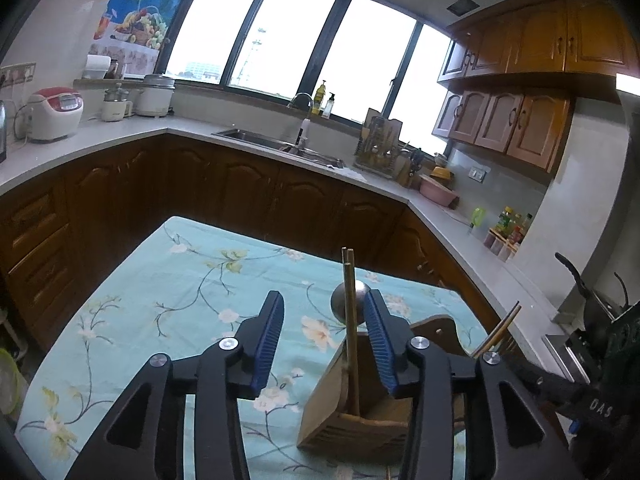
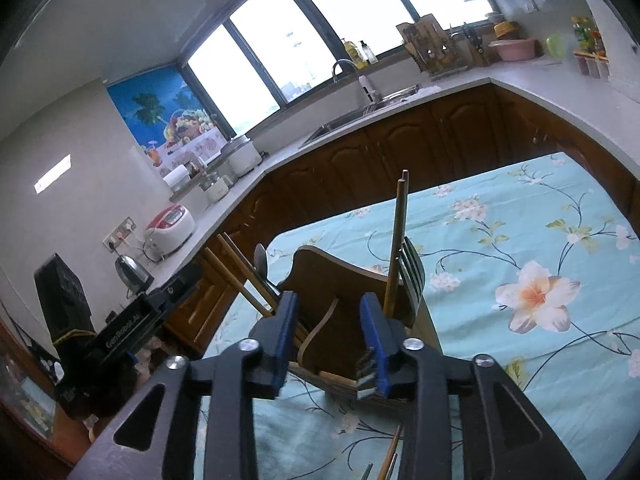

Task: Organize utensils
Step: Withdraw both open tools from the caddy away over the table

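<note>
A wooden utensil holder [image 1: 352, 420] stands on the floral tablecloth [image 1: 160, 300]. Chopsticks [image 1: 349, 320] and a metal spoon [image 1: 348, 304] stand upright in it. My left gripper [image 1: 324, 336] is open above the holder, with the chopsticks between its blue fingers but untouched. In the right wrist view the holder [image 2: 332, 312] shows chopsticks [image 2: 396, 240], a fork [image 2: 414, 272], a spoon [image 2: 261, 260] and more chopsticks [image 2: 240, 276]. My right gripper [image 2: 328, 332] is open and empty just in front of the holder. Loose utensil ends [image 2: 390, 460] lie on the cloth below it.
Brown kitchen cabinets and a grey countertop [image 1: 120, 136] wrap around the table. A sink [image 1: 276, 144], a rice cooker [image 1: 54, 114] and a knife rack [image 1: 378, 144] stand on the counter. The other gripper's body [image 2: 132, 320] is at the holder's left.
</note>
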A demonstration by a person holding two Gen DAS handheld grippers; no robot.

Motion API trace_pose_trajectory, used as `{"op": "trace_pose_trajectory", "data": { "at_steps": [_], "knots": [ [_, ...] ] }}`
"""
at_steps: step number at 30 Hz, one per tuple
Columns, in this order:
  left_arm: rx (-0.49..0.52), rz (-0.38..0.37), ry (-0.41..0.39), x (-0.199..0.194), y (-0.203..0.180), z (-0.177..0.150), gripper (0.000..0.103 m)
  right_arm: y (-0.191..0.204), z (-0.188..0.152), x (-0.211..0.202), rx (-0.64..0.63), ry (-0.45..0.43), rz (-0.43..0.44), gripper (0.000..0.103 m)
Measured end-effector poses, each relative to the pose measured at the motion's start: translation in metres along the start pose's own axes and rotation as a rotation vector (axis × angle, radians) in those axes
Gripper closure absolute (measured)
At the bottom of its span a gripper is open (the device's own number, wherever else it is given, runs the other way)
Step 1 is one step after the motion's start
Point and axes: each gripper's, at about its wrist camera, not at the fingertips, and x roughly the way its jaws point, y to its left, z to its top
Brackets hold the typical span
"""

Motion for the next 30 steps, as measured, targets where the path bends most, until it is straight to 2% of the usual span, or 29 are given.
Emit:
{"op": "trace_pose_trajectory", "data": {
  "at_steps": [3, 5, 7, 8, 13, 16, 25, 30],
  "knots": [
    [-0.001, 0.011, -0.003, -0.008, 0.002, -0.003, 0.044, 0.001, 0.000, -0.006, 0.005, -0.022, 0.008, 0.053],
    [-0.007, 0.011, -0.002, -0.014, 0.003, -0.004, 0.033, 0.002, 0.000, -0.013, 0.005, -0.050, 0.011, 0.043],
    [-0.019, 0.004, -0.004, -0.023, 0.006, -0.007, 0.031, 0.005, 0.000, -0.021, 0.001, -0.076, 0.010, 0.038],
    [-0.019, 0.007, -0.005, -0.026, 0.005, -0.008, 0.027, 0.005, -0.001, -0.026, 0.000, -0.092, 0.010, 0.031],
    [0.001, 0.030, 0.000, -0.048, 0.005, -0.017, 0.012, 0.010, -0.008, -0.047, -0.012, -0.163, -0.008, 0.013],
    [0.010, 0.032, -0.010, -0.063, 0.005, -0.021, 0.010, 0.010, -0.015, -0.056, -0.026, -0.195, -0.041, 0.010],
    [0.055, 0.049, -0.019, -0.101, 0.002, -0.035, 0.008, 0.005, -0.036, -0.072, -0.009, -0.191, -0.086, 0.009],
    [0.083, 0.052, -0.015, -0.123, -0.003, -0.044, 0.006, 0.008, -0.050, -0.087, -0.020, -0.202, -0.114, 0.005]
  ]
}}
